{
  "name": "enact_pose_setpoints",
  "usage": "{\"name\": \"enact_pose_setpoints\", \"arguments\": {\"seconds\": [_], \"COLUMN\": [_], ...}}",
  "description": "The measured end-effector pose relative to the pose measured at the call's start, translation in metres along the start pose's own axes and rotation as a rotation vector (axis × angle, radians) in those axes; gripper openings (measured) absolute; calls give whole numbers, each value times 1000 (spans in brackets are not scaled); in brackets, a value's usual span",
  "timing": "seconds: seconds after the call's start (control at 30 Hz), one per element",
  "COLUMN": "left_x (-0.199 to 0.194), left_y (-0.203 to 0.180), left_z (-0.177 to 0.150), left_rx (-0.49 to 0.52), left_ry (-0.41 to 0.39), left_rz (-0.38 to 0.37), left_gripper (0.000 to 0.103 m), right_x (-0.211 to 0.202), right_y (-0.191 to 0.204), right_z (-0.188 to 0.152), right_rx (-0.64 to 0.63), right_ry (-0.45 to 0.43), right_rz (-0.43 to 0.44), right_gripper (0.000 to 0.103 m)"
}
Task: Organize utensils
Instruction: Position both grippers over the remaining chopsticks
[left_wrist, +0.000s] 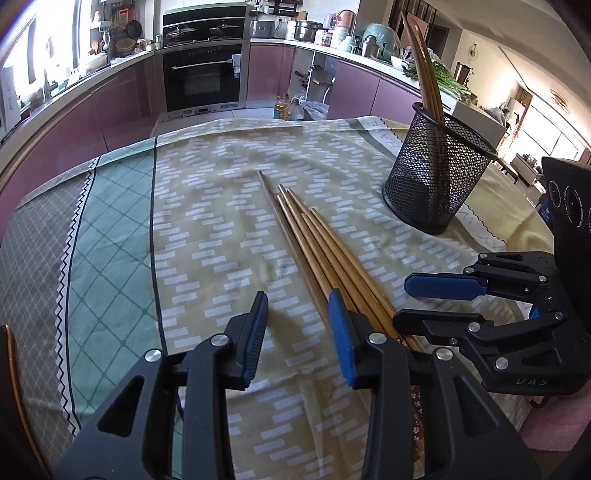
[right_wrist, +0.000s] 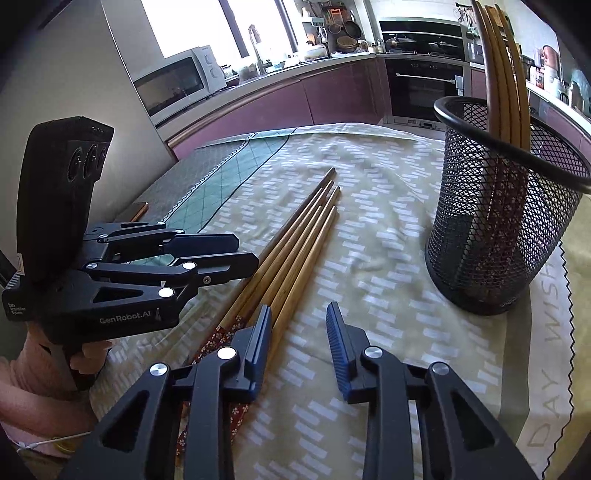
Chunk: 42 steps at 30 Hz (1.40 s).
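A patterned cloth (left_wrist: 207, 221) covers the worktop. A black mesh cup (left_wrist: 436, 177) stands upright on it, holding 3 chopsticks (left_wrist: 428, 81). More chopsticks (left_wrist: 314, 240) lie loose on the cloth (5 tips are countable), near the cup. The left gripper (left_wrist: 299, 325) and the right gripper (right_wrist: 299, 336) both have fingers apart, clamping nothing.

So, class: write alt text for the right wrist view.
A bundle of wooden chopsticks lies on a patterned tablecloth, with the open right gripper just before it. A black mesh holder holding more chopsticks stands at right; left gripper at left.
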<state>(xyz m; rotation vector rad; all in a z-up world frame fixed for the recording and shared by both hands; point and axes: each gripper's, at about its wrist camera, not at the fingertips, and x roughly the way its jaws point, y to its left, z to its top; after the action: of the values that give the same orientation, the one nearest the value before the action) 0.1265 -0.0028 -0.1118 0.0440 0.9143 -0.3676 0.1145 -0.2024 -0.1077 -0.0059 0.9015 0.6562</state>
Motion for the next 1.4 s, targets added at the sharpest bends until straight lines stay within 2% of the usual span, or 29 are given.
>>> {"name": "enact_pose_setpoints", "arguments": {"seconds": [0.37, 0.57, 0.73, 0.83, 0.97, 1.27, 1.4], "left_x": [-1, -2, -1, 5, 8, 14, 22], "left_y": [2, 3, -3, -2, 4, -1, -1], "left_z": [0, 0, 4, 7, 11, 16, 24], "left_rx": [3, -4, 14, 20, 9, 51, 50], "left_ry": [7, 1, -11, 1, 9, 27, 40], "left_rz": [37, 3, 6, 25, 13, 44, 49], "left_gripper": [34, 33, 33, 32, 33, 30, 27], "right_x": [1, 0, 0, 1, 2, 4, 9], "right_y": [-2, -4, -4, -5, -4, -3, -2], "right_z": [1, 1, 1, 1, 2, 7, 12], "right_rx": [-15, -11, -12, -10, -14, -16, -15], "right_ry": [5, 5, 5, 5, 7, 8, 8], "right_rz": [-33, -33, -34, -36, -41, -65, -76], "right_gripper": [25, 25, 25, 24, 22, 21, 21]}}
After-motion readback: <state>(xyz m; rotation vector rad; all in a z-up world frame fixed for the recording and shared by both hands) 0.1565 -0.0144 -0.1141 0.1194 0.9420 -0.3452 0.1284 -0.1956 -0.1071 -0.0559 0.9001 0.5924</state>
